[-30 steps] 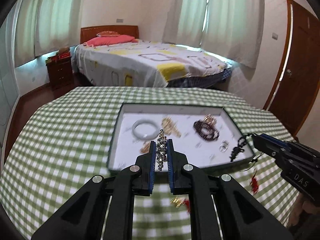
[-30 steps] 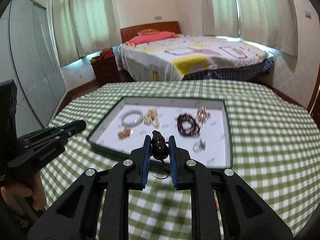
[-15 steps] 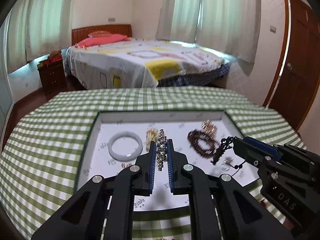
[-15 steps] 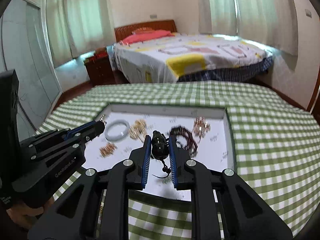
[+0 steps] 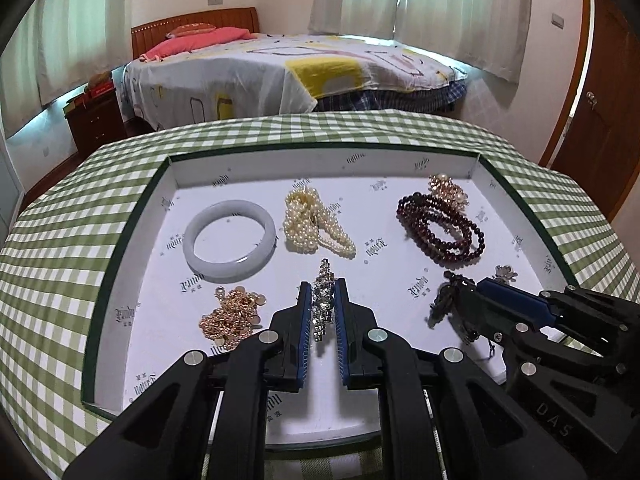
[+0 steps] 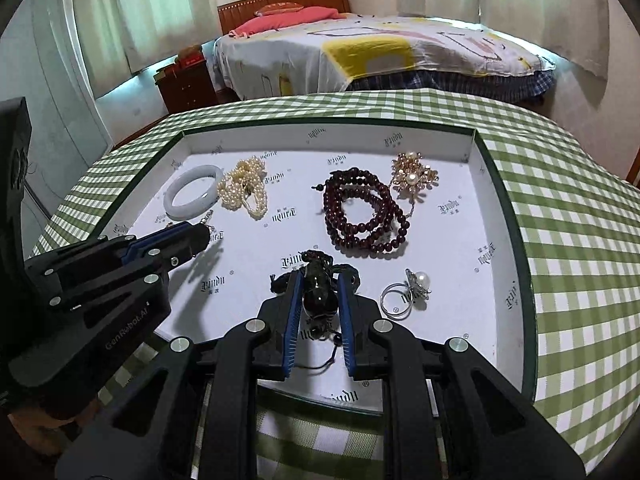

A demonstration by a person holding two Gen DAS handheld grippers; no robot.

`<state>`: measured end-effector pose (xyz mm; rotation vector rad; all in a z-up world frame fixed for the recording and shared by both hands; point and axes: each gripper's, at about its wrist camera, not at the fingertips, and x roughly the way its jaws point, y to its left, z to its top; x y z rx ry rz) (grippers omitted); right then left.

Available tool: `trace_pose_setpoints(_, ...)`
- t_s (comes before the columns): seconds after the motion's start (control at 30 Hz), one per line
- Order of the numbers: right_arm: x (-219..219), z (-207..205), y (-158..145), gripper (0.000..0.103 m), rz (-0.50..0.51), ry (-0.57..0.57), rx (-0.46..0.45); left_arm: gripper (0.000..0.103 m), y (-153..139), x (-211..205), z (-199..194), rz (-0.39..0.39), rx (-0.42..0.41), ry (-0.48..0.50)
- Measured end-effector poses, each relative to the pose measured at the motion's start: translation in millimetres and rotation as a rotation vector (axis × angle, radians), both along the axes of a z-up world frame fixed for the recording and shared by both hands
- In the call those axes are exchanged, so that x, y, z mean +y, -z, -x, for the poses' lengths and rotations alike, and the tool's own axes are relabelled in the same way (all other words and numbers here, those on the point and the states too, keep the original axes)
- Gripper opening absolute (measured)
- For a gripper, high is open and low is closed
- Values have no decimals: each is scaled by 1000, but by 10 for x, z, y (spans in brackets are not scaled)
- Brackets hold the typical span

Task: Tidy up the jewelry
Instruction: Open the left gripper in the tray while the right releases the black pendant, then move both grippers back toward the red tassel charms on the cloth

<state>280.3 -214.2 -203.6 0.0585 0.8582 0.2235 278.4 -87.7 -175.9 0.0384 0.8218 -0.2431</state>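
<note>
A white tray [image 5: 132, 240] [image 6: 496, 208] with a dark green rim lies on the checked tablecloth. My left gripper [image 5: 323, 286] is shut on a silver rhinestone bracelet [image 5: 325, 300], low over the tray's front middle. My right gripper [image 6: 319, 276] is shut on a dark pendant with black cord [image 6: 318, 294], low over the tray's front. Each gripper appears in the other's view: right gripper [image 5: 464, 300], left gripper [image 6: 202, 232]. In the tray lie a white jade bangle [image 5: 230, 240], a pearl strand [image 5: 314, 224], a gold chain pile [image 5: 232, 316], dark red beads [image 6: 362, 216], a gold brooch [image 6: 414, 178] and a pearl ring [image 6: 404, 294].
The green-and-white checked tablecloth [image 6: 580, 208] surrounds the tray. Behind the table stand a bed [image 5: 304, 68], a wooden nightstand [image 5: 96, 116] and a brown door [image 5: 600, 92]. A hand [image 6: 36, 424] holds the left gripper at the lower left of the right wrist view.
Both grippers have come forward and down over the tray, each still holding its piece. The tray now fills both views, and the grippers have drawn closer together.
</note>
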Motion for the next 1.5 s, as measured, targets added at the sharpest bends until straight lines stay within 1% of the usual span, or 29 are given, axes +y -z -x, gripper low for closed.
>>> trace_pose_setpoints(0.03,-13,-10,-1,19,-3,0,1,14,10,-7,-5,-3,6,1)
trace_pose_setpoints(0.1,-18,-9,7,20,-3,-2,4,21,15,-12,-8,-5,10,3)
trace_pose_setpoints(0.13,-21,-8,6,21,-3,-3,5,33,13,-11,-6,-7,8,1)
trace_pose_setpoints(0.2,-33,8,-11,28,-8,-1,1,47,-10,2,20,0,-8,-5)
trace_pose_setpoints(0.23,-37,16,-28,29,-10,1,-4,49,-24,3,24,4,-13,-8)
trace_pose_setpoints(0.4,-90,90,-164,29,-19,6,-24,50,-113,19,67,12,-21,-7)
trace_pose_setpoints(0.43,-102,112,-200,30,-20,8,-29,51,-153,32,93,14,-28,-8)
trace_pose_setpoints(0.47,-117,136,-235,31,-23,9,-35,55,-186,44,114,16,-34,-9)
trace_pose_setpoints(0.53,-150,197,-307,33,-27,14,-47,57,-270,92,175,24,-53,-14)
trace_pose_setpoints(0.6,-200,284,-393,37,-31,26,-63,57,-357,145,227,34,-68,-21)
trace_pose_setpoints(0.73,-289,445,-506,37,-32,44,-79,58,-502,254,390,49,-98,-46)
trace_pose_setpoints(0.87,-377,652,-576,37,-27,69,-93,58,-583,346,602,50,-127,-72)
trace_pose_setpoints(1.03,-457,904,-524,37,-15,93,-79,58,-577,417,855,37,-148,-93)
trace_pose_setpoints(1.3,-520,1259,-302,37,25,121,-44,58,-416,517,1242,26,-126,-120)
trace_pose_setpoints(1.5,-530,1346,-132,37,34,129,-16,58,-256,544,1420,8,-88,-131)
